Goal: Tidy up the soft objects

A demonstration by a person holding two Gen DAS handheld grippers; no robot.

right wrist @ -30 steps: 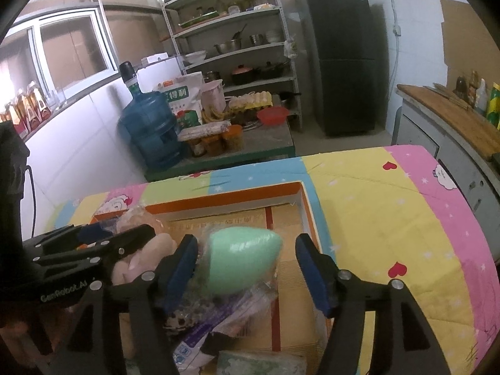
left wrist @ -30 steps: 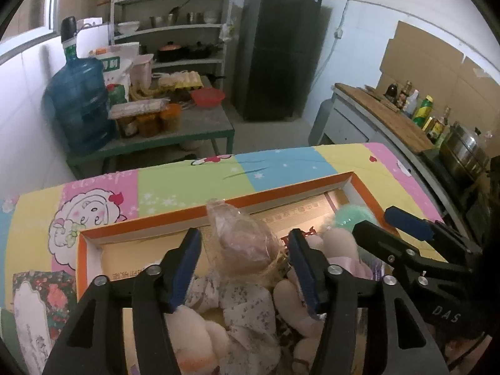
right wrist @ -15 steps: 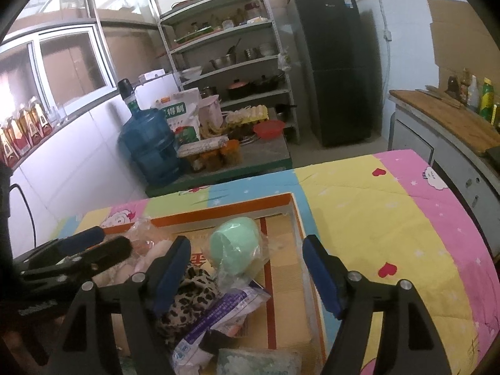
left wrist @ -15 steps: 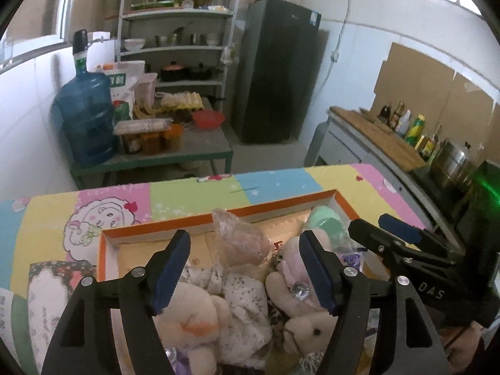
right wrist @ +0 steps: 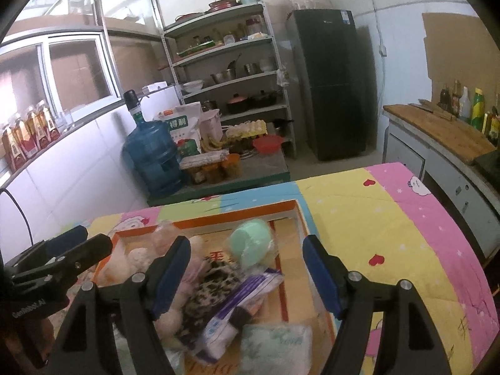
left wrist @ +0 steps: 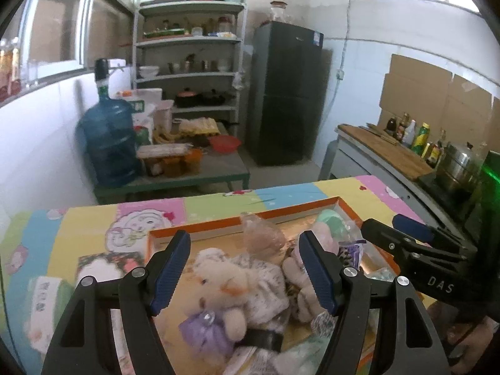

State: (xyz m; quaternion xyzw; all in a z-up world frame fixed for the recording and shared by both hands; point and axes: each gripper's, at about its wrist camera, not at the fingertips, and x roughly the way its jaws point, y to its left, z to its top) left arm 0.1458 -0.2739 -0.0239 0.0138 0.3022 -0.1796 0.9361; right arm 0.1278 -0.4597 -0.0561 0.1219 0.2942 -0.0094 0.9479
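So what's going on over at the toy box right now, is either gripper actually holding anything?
No. A person holds both grippers over the orange-rimmed cardboard box on the patterned cloth. The left gripper and right gripper have just been opening, and both are empty. In the box lie a white plush toy, a bagged mint-green soft piece, a leopard-print item and packets.

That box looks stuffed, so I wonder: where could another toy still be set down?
The box's left and middle are crowded with plush toys and packets. Bare cardboard shows beside the green ball, along the right wall. The quilt right of the box is bare.
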